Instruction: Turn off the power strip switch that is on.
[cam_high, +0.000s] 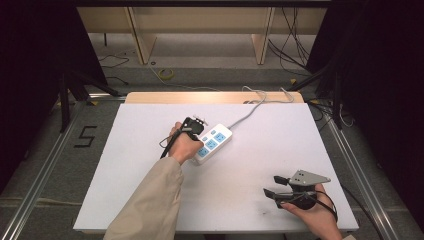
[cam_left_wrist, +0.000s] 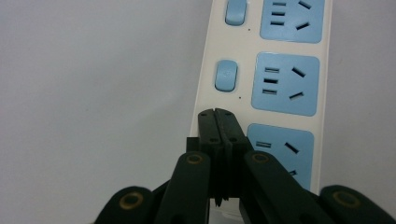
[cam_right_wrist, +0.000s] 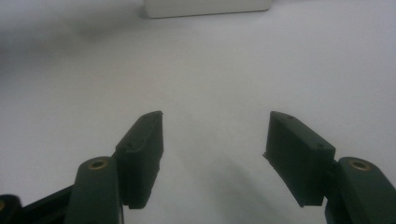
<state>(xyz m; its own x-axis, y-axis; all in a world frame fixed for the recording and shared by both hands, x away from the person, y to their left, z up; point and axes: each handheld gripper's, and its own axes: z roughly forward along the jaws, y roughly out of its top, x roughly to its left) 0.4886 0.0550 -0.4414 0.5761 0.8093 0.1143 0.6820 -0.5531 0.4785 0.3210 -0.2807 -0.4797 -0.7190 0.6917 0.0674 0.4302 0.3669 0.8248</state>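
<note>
White table (cam_high: 150, 150): left hand-held gripper (cam_left_wrist: 218, 116) pressed together on power strip (cam_left_wrist: 285, 84); right hand-held gripper (cam_right_wrist: 215, 154) spread, empty.

A white plastic power strip (cam_high: 214, 141) with light-blue sockets and small blue rocker switches (cam_left_wrist: 226, 75) lies flat and diagonal near the middle of the white bench (cam_high: 125, 165), its white cable (cam_high: 250, 110) trailing away.

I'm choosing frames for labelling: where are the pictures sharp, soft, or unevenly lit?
High view: the white table is evenly lit while the room at both sides falls dark. Left gripper view: the power strip is fairly sharp, with sockets and blue switches readable; the shut left claw is clear too. Right gripper view: the open right claw is soft, and the power strip's end is blurred.
</note>
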